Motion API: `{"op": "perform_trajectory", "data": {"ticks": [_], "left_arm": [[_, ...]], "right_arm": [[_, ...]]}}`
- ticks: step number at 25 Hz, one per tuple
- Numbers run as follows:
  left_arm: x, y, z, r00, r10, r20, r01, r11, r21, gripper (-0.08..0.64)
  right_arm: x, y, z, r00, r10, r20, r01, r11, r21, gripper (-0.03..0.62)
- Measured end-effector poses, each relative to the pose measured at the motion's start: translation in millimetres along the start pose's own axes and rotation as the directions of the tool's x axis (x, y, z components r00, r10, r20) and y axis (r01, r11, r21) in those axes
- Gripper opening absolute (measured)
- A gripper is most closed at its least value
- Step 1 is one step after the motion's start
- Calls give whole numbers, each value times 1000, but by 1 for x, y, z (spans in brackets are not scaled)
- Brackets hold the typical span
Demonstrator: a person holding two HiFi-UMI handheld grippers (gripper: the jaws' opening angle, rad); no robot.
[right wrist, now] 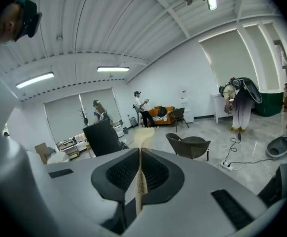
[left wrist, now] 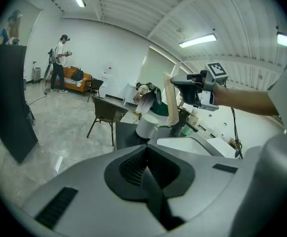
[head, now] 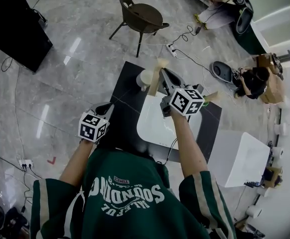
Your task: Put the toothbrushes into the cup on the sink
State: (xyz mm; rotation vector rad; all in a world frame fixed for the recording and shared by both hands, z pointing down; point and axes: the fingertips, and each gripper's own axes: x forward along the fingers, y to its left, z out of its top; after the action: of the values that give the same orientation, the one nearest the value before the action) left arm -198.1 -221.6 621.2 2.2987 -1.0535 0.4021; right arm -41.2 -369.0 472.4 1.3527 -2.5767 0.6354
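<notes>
A large open hall fitted out as a test lab is shown. A free-standing sink (head: 155, 128) is set on a polished stone floor (head: 75, 59). A chair (head: 142, 16), loose cables (head: 186, 34) and a power strip (head: 172, 50) are seen beyond the sink. An orange sofa (right wrist: 161, 113) is placed far behind it, and strip lights (right wrist: 113, 69) are mounted overhead.

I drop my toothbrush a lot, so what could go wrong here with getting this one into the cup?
The toothbrush is only pinched by its thin handle in the right gripper, so it might swivel or slip out. The cup looks light and stands on the counter beside the sink. A poke on its rim could knock it over, or the brush could miss and drop.
</notes>
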Motion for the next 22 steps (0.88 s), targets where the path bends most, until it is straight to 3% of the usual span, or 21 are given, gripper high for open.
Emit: {"op": "perform_trajectory", "data": {"ticks": [5, 15, 22], "left_arm": [[-1, 8, -7, 1000, 14, -15, -15, 1000, -18, 11], [-10, 25, -9, 999, 37, -31, -38, 999, -14, 11], [-9, 31, -14, 998, 45, -47, -47, 998, -29, 11]], "right_arm": [[27, -15, 19, 999, -38, 31, 38, 999, -16, 51], [72, -45, 17, 997, -75, 37, 75, 997, -17, 51], [71, -76, -20, 979, -196, 58, 190, 977, 94, 51]]}}
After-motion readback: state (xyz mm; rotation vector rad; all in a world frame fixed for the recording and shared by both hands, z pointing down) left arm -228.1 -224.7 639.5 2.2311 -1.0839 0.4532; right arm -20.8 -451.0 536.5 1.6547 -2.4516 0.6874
